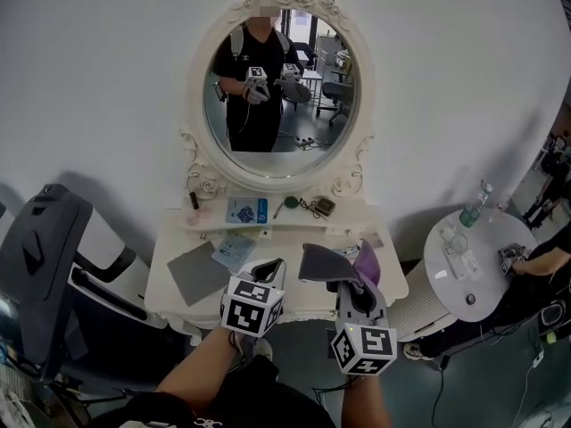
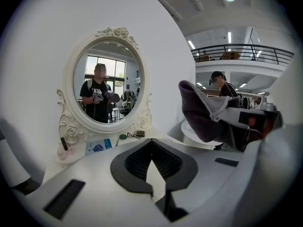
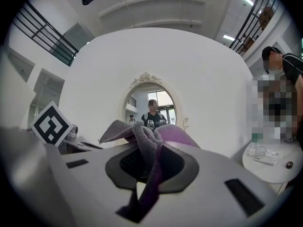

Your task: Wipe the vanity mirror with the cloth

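In the head view, the vanity mirror (image 1: 281,87), an oval glass in a white frame with moulded roses, stood against the wall at the back of the counter (image 1: 165,261). The right gripper (image 1: 352,292) was above the counter's front edge with the cloth (image 1: 326,263) in it, well apart from the glass. The left gripper (image 1: 268,275) was just beside it. By my reading the wiping had not begun: the cloth was picked up, and all of the pass over the glass was left to do.

In the left gripper view, the left gripper (image 2: 152,148) had its jaws drawn together at the tips with nothing between them. Beyond them the mirror (image 2: 105,86) showed a clear reflection, with no smear I could make out. The cloth (image 2: 199,112) hung to the right, dark grey, with a pale stitched edge.

In the right gripper view, the right gripper (image 3: 149,162) was clamped on the cloth (image 3: 142,136). It looked soft and bunched, grey on one face and purple on the other, with loose folds above the jaws and the mirror (image 3: 154,110) far behind.
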The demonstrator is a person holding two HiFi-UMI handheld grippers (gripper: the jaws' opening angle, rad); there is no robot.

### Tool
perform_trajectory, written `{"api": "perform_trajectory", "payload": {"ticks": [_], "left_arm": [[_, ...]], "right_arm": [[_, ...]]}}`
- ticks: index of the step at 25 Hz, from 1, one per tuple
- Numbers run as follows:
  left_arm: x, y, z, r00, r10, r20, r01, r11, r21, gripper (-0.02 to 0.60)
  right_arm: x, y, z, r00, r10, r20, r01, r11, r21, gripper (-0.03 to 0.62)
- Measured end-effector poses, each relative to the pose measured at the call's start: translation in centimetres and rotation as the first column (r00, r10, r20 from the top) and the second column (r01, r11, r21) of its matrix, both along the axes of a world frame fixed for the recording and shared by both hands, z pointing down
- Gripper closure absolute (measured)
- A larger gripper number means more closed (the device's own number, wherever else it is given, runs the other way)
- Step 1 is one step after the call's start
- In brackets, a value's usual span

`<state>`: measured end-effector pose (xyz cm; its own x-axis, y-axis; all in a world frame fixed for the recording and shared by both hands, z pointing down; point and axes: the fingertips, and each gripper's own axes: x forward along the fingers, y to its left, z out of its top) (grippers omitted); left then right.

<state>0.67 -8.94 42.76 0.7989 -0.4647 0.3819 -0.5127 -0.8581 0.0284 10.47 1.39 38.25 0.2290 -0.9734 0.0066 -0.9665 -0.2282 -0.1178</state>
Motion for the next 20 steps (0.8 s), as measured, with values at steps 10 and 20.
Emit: {"api": "perform_trajectory", "payload": {"ticks": [10,20], "left_arm": [[5.6,-10.4,-2.3,0.998,0.004,-0.056,-0.003,1.0,0.017,0.58],[7.3,-21.1,-1.7,0.996,-0.072,-0.06,0.071,0.997,-0.026,0.58]], "right_arm": [[4.7,-10.2,-2.8,0.997,-0.022,-0.079,0.023,1.0,0.006,0.546],[5.9,-22.0,-3.2,0.986,-0.133,-0.106,0.132,0.991,-0.01,0.546]]}}
